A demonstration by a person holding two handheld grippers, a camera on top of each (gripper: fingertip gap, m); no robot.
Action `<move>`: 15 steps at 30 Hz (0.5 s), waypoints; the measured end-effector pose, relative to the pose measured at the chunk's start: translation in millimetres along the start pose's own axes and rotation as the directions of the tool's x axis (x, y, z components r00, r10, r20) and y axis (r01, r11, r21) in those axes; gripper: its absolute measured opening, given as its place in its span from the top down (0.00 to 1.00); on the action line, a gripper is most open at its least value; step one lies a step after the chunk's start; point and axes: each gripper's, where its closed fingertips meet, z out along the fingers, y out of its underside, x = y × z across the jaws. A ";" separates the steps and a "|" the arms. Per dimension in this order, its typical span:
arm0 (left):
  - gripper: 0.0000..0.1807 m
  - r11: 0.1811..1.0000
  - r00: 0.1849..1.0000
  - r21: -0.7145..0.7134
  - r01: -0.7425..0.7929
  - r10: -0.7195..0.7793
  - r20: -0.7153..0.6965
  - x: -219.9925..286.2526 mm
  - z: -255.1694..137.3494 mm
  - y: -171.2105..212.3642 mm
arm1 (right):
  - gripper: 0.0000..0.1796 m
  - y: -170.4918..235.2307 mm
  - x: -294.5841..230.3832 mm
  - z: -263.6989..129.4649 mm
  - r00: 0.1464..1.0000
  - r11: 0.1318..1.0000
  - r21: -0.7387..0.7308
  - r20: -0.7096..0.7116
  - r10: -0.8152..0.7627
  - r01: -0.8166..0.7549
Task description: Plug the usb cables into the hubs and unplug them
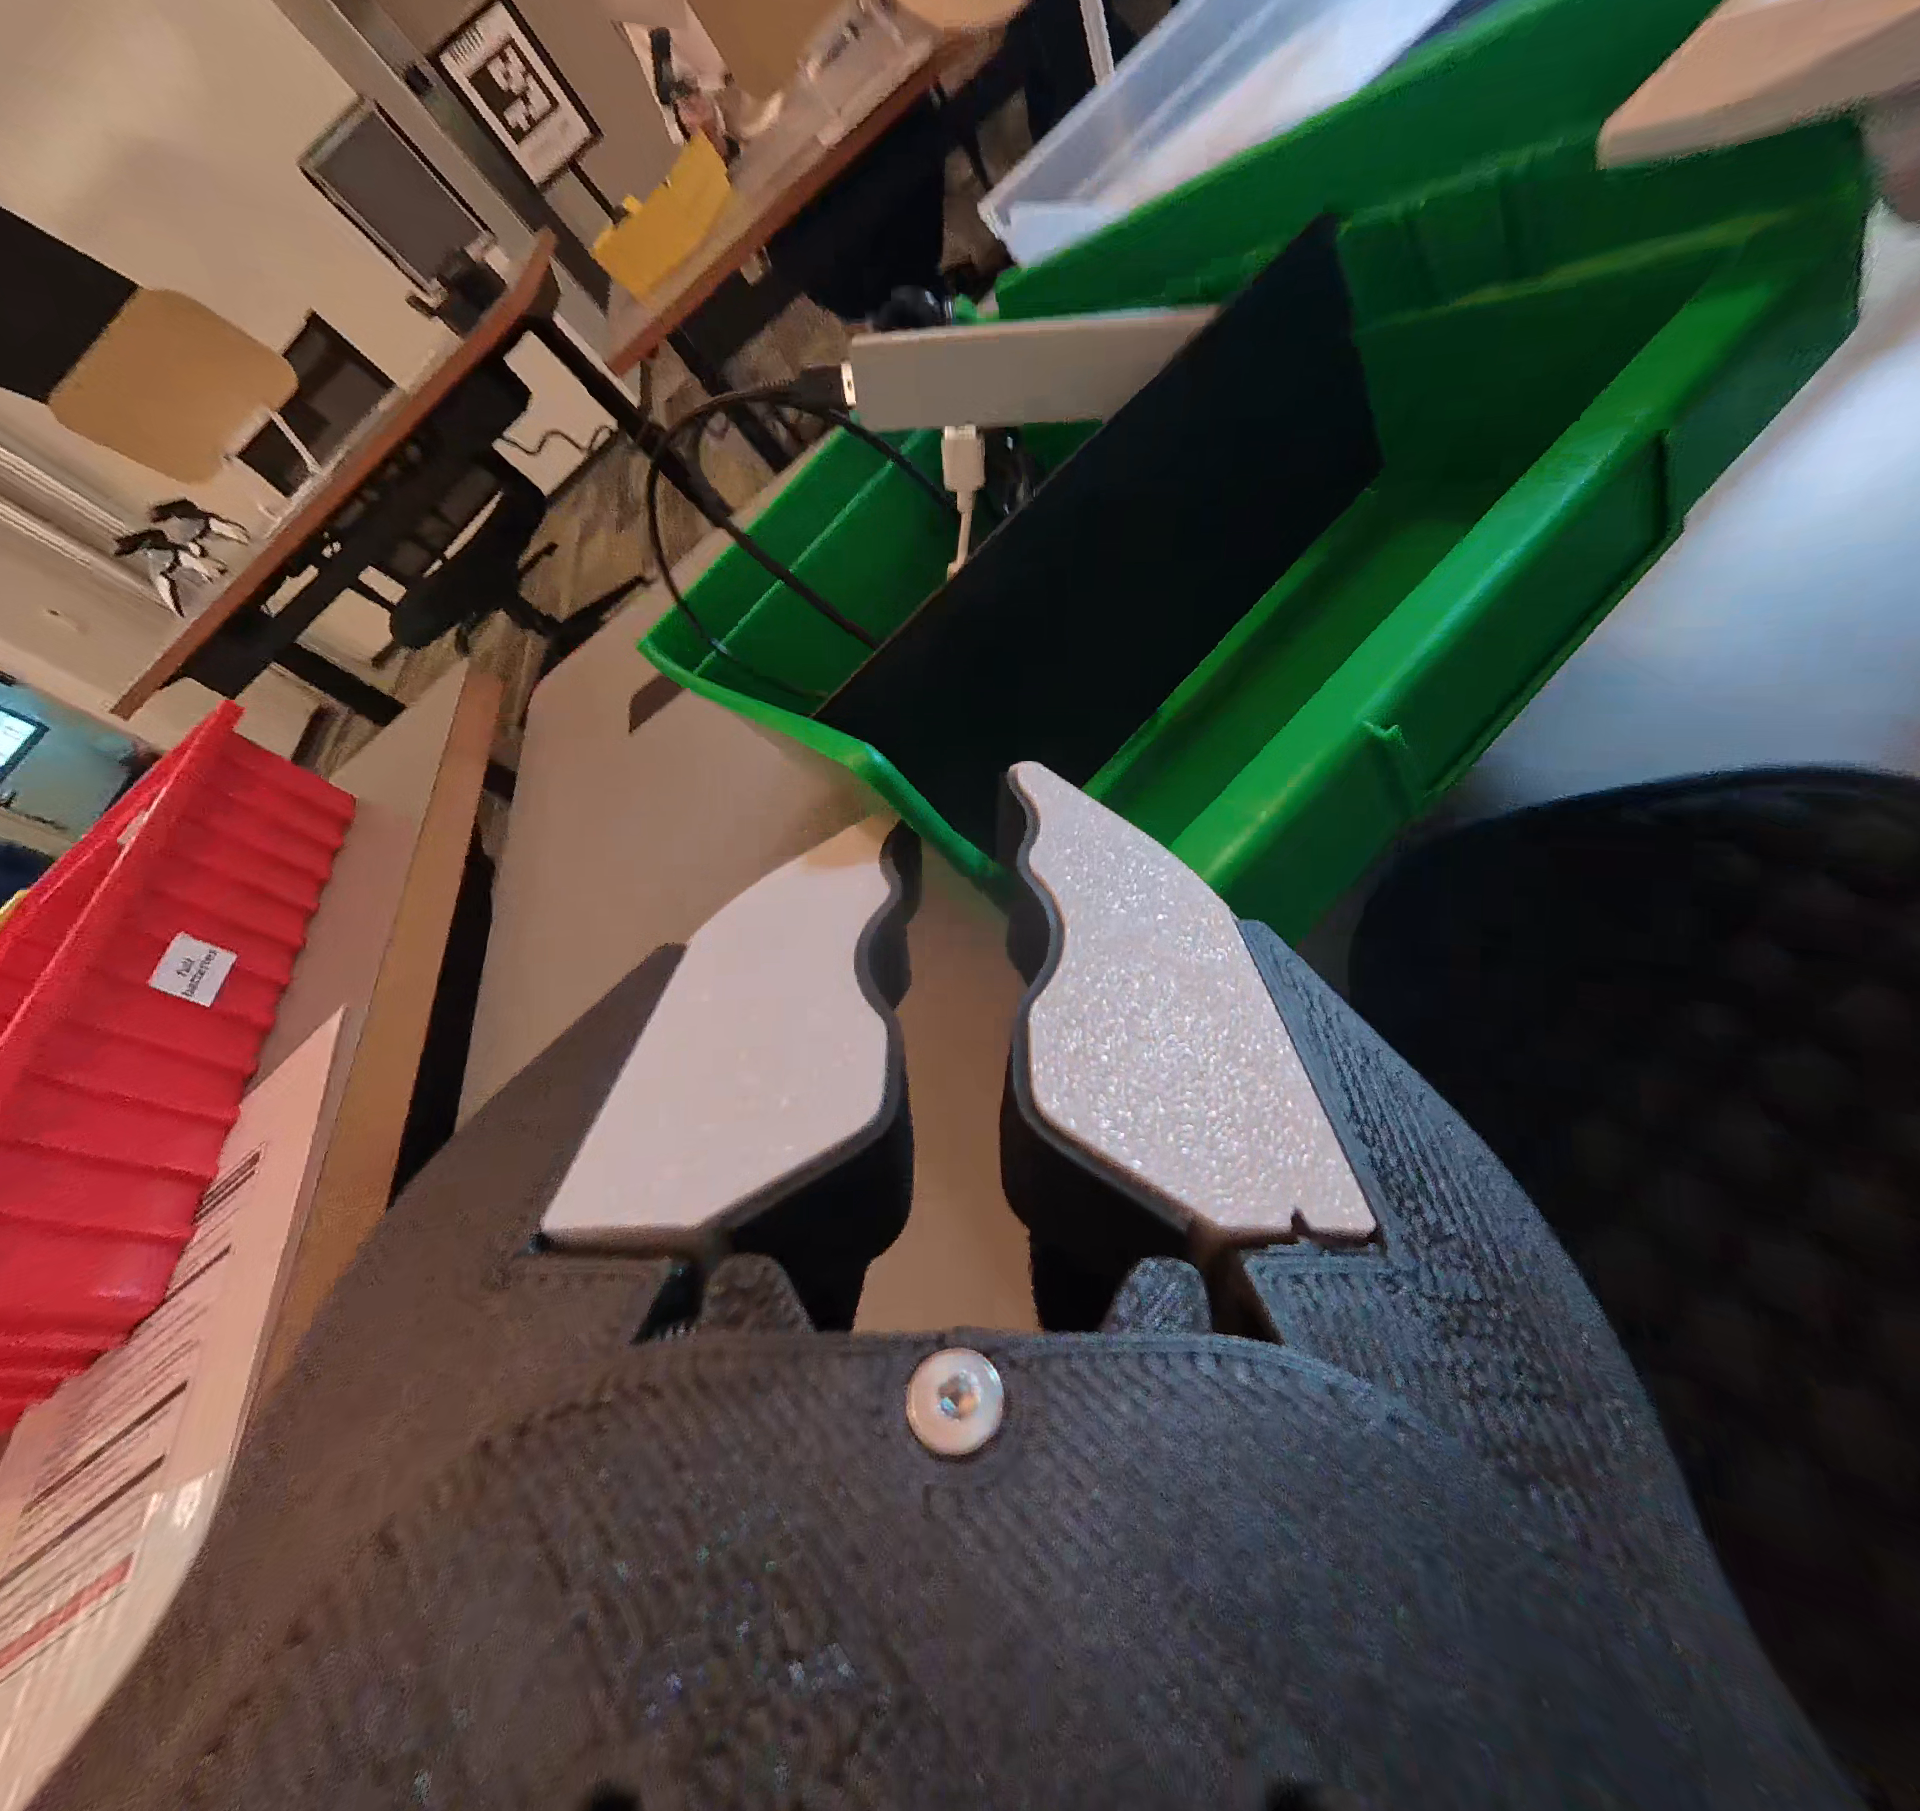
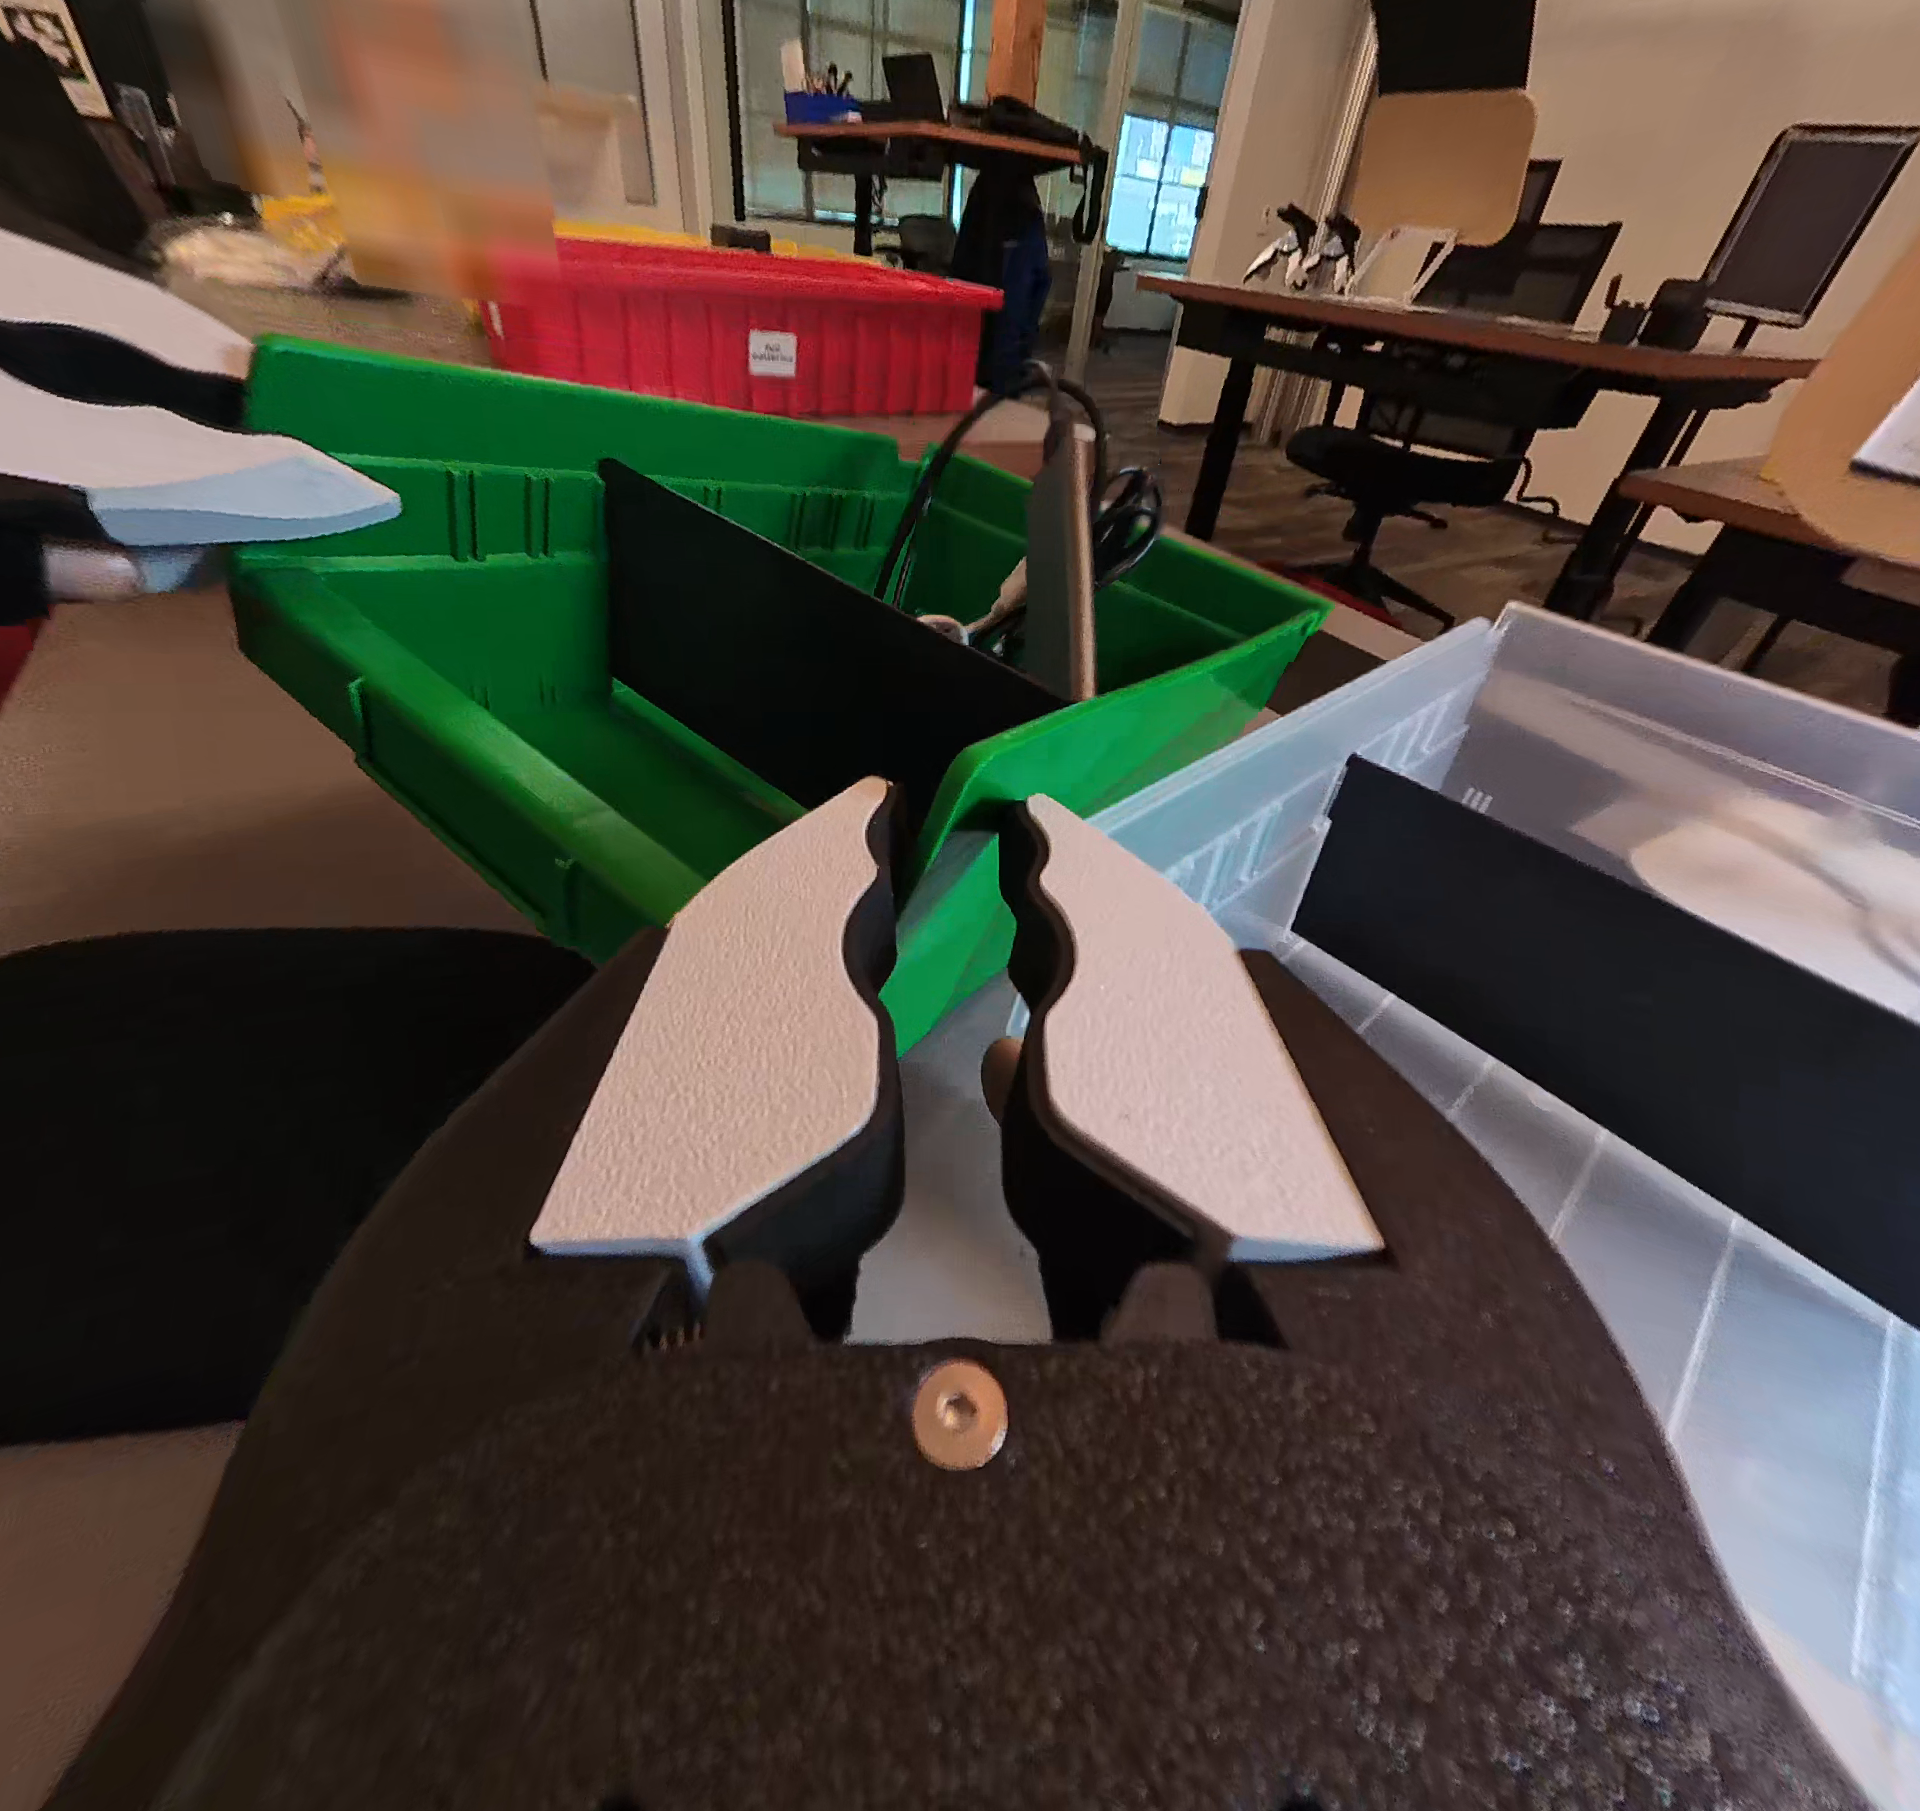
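A grey USB hub leans on the black divider of a green bin. A black cable and a white cable are plugged into it. My left gripper is narrowly open and empty, at the bin's near corner. In the right wrist view the hub stands upright in the green bin behind the divider. My right gripper is narrowly open and empty, just in front of the bin's corner. The left gripper shows at the left edge.
A clear plastic bin with a black divider sits to the right of the green bin. A red bin stands behind it. A black pad lies on the table in front. Desks and chairs stand farther off. The gap from one gripper's tips to the other's is roughly 20 cm.
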 end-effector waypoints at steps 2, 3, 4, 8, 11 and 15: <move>0.91 1.000 1.000 -0.004 -0.012 0.012 0.011 2.9 8.1 5.2 | 0.90 3.5 3.3 -0.1 1.000 1.000 0.002 -0.016 -0.026 0.026; 0.92 1.000 1.000 0.010 0.002 -0.002 0.012 3.0 10.1 3.5 | 0.90 4.2 5.3 -0.2 0.999 1.000 0.001 -0.024 -0.031 0.031; 0.92 1.000 1.000 0.012 0.015 -0.015 0.008 3.1 12.2 2.7 | 0.90 4.8 7.7 -0.5 0.999 1.000 0.001 -0.031 -0.027 0.027; 0.91 0.996 0.999 -0.070 0.054 -0.053 0.013 3.9 30.7 20.9 | 0.89 20.0 11.6 6.9 0.998 0.994 -0.104 -0.046 -0.036 0.031; 0.92 0.990 0.991 -0.063 0.130 -0.130 -0.006 8.3 43.3 30.3 | 0.87 30.9 10.2 3.0 0.996 0.978 -0.197 -0.029 -0.080 0.073; 0.85 0.983 0.980 -0.086 0.162 -0.170 -0.104 18.3 49.4 37.3 | 0.89 7.8 13.3 -29.3 0.998 0.975 -0.215 0.048 -0.045 0.054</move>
